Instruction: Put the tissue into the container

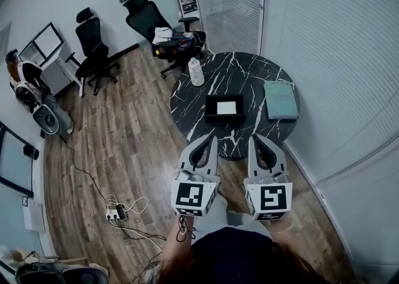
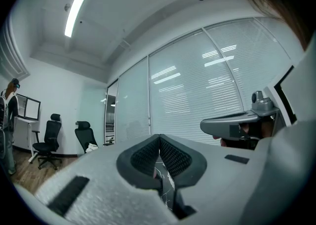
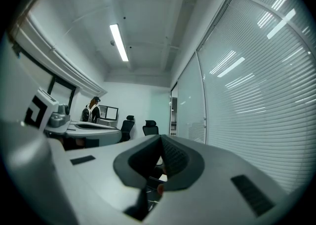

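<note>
Head view: L grey two-jaw gripper (image 1: 214,141) & R grey two-jaw gripper (image 1: 254,141) held level, side by side, just short of the round black marble table's (image 1: 240,71) near edge, tips twd it. White tissue (image 1: 226,108) lies inside the black rectangular container (image 1: 212,115) nr table centre.
Left gripper view: jaws together, nothing btwn.
Right gripper view: jaws likewise closed, empty.

Bright, even light falls from long white ceiling strip lamps (image 3: 119,42), glinting off pale slatted blinds (image 3: 256,71); fisheye warps the edges.
</note>
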Demonstrator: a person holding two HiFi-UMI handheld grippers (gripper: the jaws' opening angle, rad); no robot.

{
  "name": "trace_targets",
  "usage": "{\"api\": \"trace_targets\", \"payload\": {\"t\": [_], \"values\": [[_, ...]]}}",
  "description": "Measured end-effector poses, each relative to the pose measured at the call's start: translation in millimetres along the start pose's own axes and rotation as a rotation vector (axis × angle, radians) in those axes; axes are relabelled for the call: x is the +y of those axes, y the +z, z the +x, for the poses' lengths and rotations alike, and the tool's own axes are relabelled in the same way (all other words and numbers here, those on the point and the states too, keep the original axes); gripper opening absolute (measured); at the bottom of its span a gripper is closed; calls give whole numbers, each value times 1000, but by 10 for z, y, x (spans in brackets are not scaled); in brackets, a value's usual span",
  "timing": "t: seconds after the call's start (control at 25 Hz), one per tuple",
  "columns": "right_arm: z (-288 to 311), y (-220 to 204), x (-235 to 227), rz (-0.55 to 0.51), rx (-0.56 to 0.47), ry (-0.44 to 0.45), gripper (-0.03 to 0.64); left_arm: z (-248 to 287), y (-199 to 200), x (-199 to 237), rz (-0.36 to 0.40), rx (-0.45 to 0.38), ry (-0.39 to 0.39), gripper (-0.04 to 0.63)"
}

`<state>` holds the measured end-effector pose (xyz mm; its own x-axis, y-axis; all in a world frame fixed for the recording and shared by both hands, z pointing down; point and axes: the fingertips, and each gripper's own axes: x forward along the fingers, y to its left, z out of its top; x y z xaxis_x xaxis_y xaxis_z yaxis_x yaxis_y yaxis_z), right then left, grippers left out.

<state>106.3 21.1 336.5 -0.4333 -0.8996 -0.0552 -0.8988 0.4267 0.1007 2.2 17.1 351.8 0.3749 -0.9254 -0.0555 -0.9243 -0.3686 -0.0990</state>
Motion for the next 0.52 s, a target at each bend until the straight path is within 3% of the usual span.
{"api": "trace_targets", "payload": {"t": [0.52], "values": [[-16,30,-93,6,-16,-21,23,37,-5,-56,-2,9,-11,28]]}}
